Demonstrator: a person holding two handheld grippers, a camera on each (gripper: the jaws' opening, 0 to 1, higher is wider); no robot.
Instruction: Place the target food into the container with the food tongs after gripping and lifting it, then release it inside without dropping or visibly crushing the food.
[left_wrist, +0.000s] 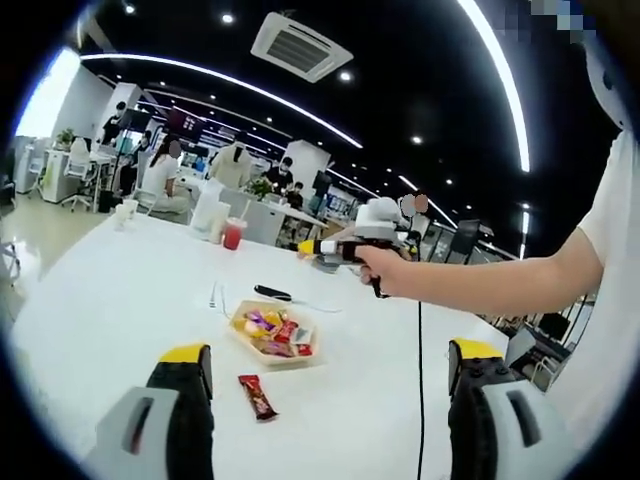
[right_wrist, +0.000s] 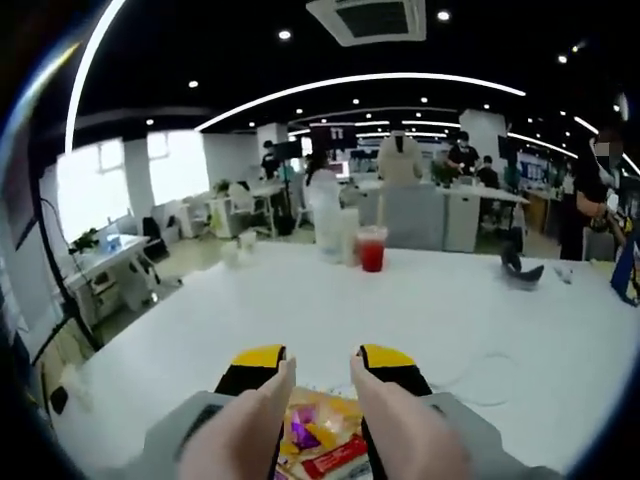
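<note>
A shallow tray of wrapped snacks sits on the white table, just beyond my left gripper, whose jaws stand wide open and hold nothing. A dark red snack bar lies loose on the table in front of the tray. A person's hand holds my right gripper in the air past the tray. In the right gripper view, two beige food tong arms run along the insides of my right gripper jaws, spread apart. The snack tray shows between and below them.
A red drink cup and a white jug stand at the table's far side. A small black object lies beside a thin white cable. A black cable hangs from the right gripper. People sit at desks behind.
</note>
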